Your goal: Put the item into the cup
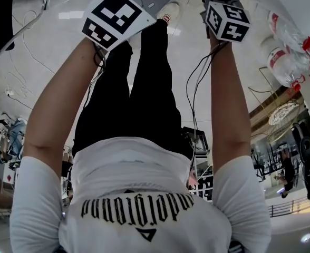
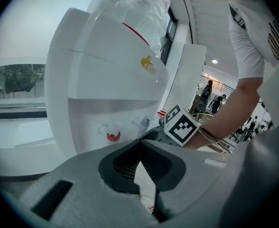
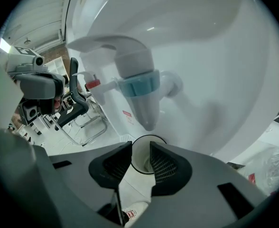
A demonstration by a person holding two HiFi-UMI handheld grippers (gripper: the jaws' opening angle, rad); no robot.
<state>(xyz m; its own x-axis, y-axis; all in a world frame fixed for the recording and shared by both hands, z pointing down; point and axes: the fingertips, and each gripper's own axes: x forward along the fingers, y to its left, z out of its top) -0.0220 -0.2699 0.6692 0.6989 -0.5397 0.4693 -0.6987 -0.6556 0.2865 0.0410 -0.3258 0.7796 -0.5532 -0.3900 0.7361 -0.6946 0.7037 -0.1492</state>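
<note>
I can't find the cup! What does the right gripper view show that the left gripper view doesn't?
Only the right gripper view shows the white cup, clamped between the right gripper's jaws, right under the blue tap. Only the left gripper view shows the clear bottle on top of the water dispenser, and the left gripper's jaws, closed on nothing. Both show that white dispenser and its red tap.

Left arm (image 1: 60,109) and right arm (image 1: 230,109) reach forward, the left hand-held gripper (image 2: 140,145) closed and empty, the right hand-held gripper (image 3: 140,149) clamped on a paper cup (image 3: 140,163).
</note>
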